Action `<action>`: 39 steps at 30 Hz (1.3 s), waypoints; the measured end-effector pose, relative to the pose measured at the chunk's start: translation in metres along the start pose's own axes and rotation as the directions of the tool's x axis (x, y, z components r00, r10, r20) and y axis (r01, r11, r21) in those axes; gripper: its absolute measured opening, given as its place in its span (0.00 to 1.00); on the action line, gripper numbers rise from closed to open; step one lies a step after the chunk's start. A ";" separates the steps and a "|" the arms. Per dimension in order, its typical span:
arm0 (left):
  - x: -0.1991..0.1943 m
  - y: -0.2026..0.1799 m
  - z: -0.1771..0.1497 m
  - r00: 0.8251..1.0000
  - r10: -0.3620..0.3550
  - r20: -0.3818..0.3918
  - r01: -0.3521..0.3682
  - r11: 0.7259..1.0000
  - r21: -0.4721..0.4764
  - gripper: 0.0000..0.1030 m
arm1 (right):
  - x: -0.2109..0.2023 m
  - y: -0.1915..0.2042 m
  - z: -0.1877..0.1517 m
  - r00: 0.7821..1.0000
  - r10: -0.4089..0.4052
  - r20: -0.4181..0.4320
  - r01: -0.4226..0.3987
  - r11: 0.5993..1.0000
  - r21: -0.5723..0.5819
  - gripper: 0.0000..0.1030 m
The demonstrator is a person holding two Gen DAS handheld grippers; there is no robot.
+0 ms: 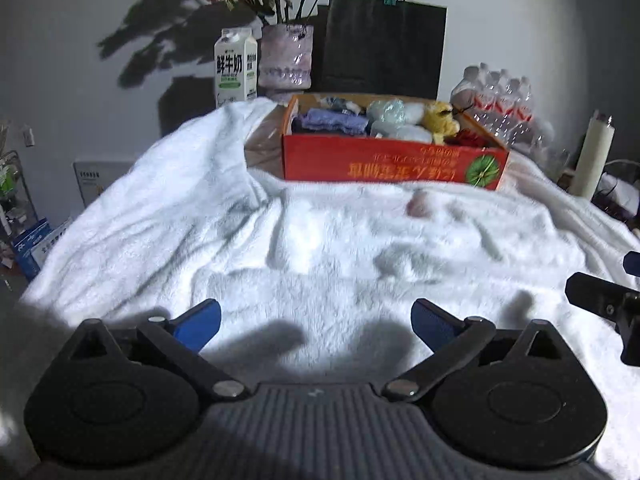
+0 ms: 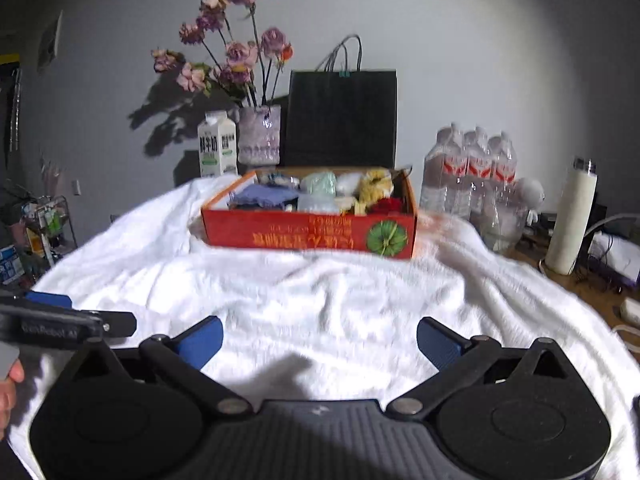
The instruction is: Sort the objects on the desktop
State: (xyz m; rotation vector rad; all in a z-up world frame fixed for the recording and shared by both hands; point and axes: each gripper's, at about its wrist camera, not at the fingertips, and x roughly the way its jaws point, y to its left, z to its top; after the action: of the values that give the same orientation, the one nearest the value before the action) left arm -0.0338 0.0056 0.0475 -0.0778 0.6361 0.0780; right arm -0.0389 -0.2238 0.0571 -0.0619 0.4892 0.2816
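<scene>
My left tongs are spread wide, nothing between the blue pads. They hover low over the white towel. My right tongs are also spread and empty, same low hover. Each shows in the other's view at the edge, so the two sit side by side, apart, not touching. I judge both are parked back here because there is nothing on the towel near them to pick.

Straight ahead of both tongs, well apart, sits the orange box on the towel. It holds the sorted stuff: a blue cloth at its left, pale bundles in the middle, a yellow plush and something red at the right. Packed in rows, likely to keep kinds together.

Between the left tongs and the box, closer to the box, a small pinkish blob lies on the towel. Too blurred to name; the right view does not show it clearly. If it is an item, it looks like the only one left out, so the task reads as nearly done.

Behind the box: milk carton, vase, black bag. To the right of the box, water bottles and a white flask, off the towel, probably not part of the sort.
</scene>
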 end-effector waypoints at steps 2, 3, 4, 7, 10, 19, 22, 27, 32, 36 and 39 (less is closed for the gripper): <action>0.011 -0.002 -0.004 0.998 -0.061 -0.031 0.061 0.998 -0.009 1.00 | 0.013 0.000 -0.006 1.000 -0.001 -0.025 0.002 1.000 0.021 1.00; 0.017 -0.003 -0.005 0.997 -0.072 -0.037 0.072 0.997 -0.006 1.00 | 0.019 0.000 -0.008 0.999 0.003 -0.037 -0.002 1.000 0.023 1.00; 0.021 -0.005 -0.005 0.997 -0.072 -0.033 0.073 0.997 0.008 1.00 | 0.025 0.001 -0.010 0.999 0.000 -0.047 0.001 1.000 0.027 1.00; 0.036 -0.010 -0.006 0.998 -0.055 -0.043 0.058 0.996 0.061 1.00 | 0.043 0.002 -0.011 0.997 -0.005 -0.078 0.007 1.000 0.024 1.00; 0.048 -0.010 -0.005 0.997 -0.057 -0.051 0.061 0.996 0.063 1.00 | 0.061 0.005 -0.012 0.993 -0.012 -0.117 0.014 1.000 0.016 1.00; 0.061 -0.008 -0.005 0.997 -0.063 -0.052 0.066 0.996 0.066 1.00 | 0.089 0.003 -0.019 0.984 -0.016 -0.180 0.024 0.999 0.044 1.00; 0.062 -0.008 -0.005 0.997 -0.064 -0.052 0.067 0.996 0.062 1.00 | 0.088 0.004 -0.018 0.983 -0.018 -0.183 0.026 0.999 0.039 1.00; 0.062 -0.008 -0.005 0.997 -0.064 -0.052 0.067 0.996 0.062 1.00 | 0.088 0.004 -0.018 0.983 -0.019 -0.183 0.026 0.999 0.039 1.00; 0.062 -0.008 -0.005 0.997 -0.064 -0.052 0.067 0.996 0.062 1.00 | 0.088 0.004 -0.018 0.983 -0.019 -0.183 0.026 0.999 0.039 1.00; 0.062 -0.008 -0.005 0.997 -0.064 -0.052 0.067 0.996 0.062 1.00 | 0.088 0.003 -0.018 0.983 -0.018 -0.183 0.026 0.999 0.039 1.00; 0.062 -0.008 -0.005 0.997 -0.064 -0.052 0.067 0.996 0.062 1.00 | 0.089 0.003 -0.018 0.983 -0.018 -0.183 0.025 0.999 0.039 1.00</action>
State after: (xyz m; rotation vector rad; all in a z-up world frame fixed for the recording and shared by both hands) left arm 0.0138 -0.0002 0.0072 -0.0396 0.6846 -0.0078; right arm 0.0267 -0.2009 -0.0010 -0.0529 0.6765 0.2456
